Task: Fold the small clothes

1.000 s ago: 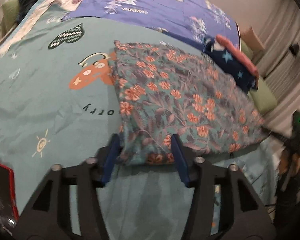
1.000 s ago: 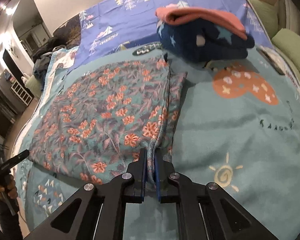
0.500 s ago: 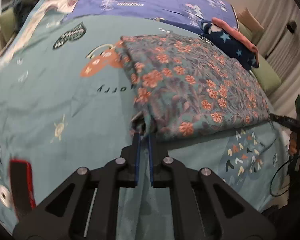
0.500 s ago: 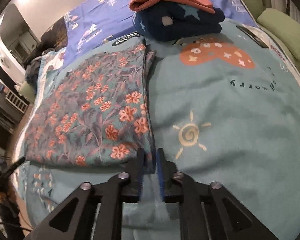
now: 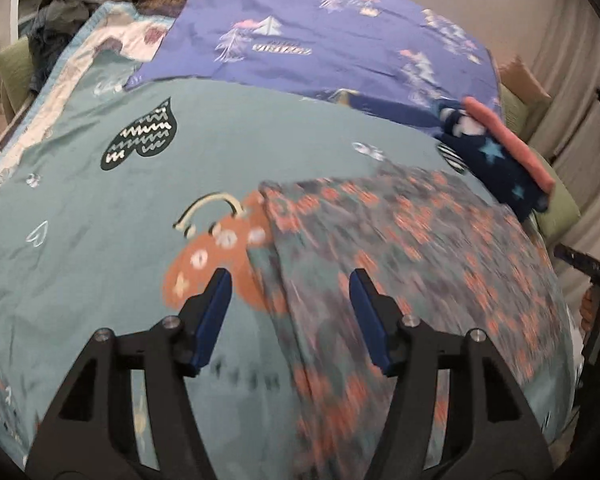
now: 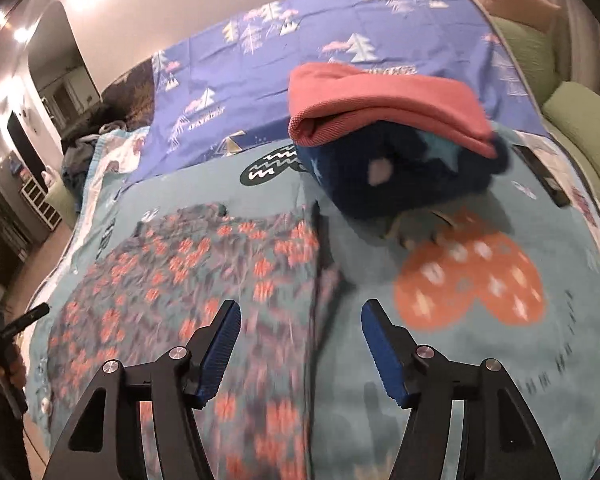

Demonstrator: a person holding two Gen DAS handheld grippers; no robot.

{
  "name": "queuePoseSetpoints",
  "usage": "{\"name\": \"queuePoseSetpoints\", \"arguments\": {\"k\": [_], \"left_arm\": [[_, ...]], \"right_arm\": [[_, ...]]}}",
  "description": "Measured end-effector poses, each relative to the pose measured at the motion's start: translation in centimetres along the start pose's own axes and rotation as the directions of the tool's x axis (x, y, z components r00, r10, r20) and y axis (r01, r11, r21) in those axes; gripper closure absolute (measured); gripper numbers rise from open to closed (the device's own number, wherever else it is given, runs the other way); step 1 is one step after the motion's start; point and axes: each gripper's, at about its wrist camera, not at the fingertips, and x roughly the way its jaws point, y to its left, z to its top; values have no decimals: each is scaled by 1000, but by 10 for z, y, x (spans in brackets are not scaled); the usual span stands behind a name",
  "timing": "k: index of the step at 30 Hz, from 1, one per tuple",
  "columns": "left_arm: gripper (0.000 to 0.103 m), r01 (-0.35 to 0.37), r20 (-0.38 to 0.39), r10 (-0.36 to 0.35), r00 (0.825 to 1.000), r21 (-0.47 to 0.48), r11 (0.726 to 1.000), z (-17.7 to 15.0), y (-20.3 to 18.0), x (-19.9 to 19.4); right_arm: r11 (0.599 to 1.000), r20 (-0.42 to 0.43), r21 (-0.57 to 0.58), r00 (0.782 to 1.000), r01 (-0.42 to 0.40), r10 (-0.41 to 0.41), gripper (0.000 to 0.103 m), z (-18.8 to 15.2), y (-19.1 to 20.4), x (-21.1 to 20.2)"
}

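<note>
Teal bedding printed with hearts covers the bed (image 5: 100, 208), with a purple tree-print sheet (image 5: 340, 52) across its far end. On the teal spread lies the floral garment (image 5: 420, 264), folded flat into a long panel, roughly mid-bed and reaching toward the near edge. Just beyond its far end sits a folded stack (image 6: 392, 152), navy with stars under a pink piece.

Both of my tools are letting go. The left gripper (image 5: 290, 312) has its fingers opening, well apart and holding nothing; the garment's left folded edge runs between them, below, untouched. The right gripper (image 6: 300, 348) is opening too, empty, with the garment's right edge beneath the gap.

I judge this fold just laid and released. To do it well, I would come clear without snagging the cloth, check that the side edges sit square, then take the near corners for the next fold.

The garment's long axis runs from the bed's near edge toward the far end, pointing at the stack. Blur hides its finer creases.
</note>
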Motion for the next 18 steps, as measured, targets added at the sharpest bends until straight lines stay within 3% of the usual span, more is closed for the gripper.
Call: {"name": "queuePoseSetpoints", "arguments": {"k": [4, 8, 11, 12, 13, 14, 15, 18], "left_arm": [[30, -5, -32, 2, 1000, -111, 994, 21, 19, 32], [29, 66, -98, -80, 992, -136, 988, 37, 25, 65], [33, 63, -138, -80, 987, -123, 990, 45, 21, 88], [39, 61, -138, -78, 987, -118, 991, 47, 19, 92], [64, 64, -126, -78, 989, -109, 992, 50, 17, 93], [93, 73, -113, -83, 990, -91, 993, 53, 14, 94], [99, 76, -96, -83, 992, -73, 994, 56, 11, 92], [99, 87, 32, -87, 996, 11, 996, 62, -7, 68]], "right_arm": [[999, -33, -40, 999, 8, -9, 41, 20, -1, 37], [994, -81, -107, 996, 18, -26, 41, 29, 1, 68], [996, -109, -83, 994, -12, 3, 42, 33, -3, 82], [997, -109, -76, 994, -20, 12, 49, 34, -4, 84], [997, -104, -71, 994, -28, 20, 59, 35, -4, 85], [997, -103, -70, 994, -29, 22, 92, 36, -4, 86], [997, -92, -74, 996, -19, 12, 99, 37, -3, 85], [994, 2, -103, 1000, 29, -29, 100, 39, 3, 66]]}}
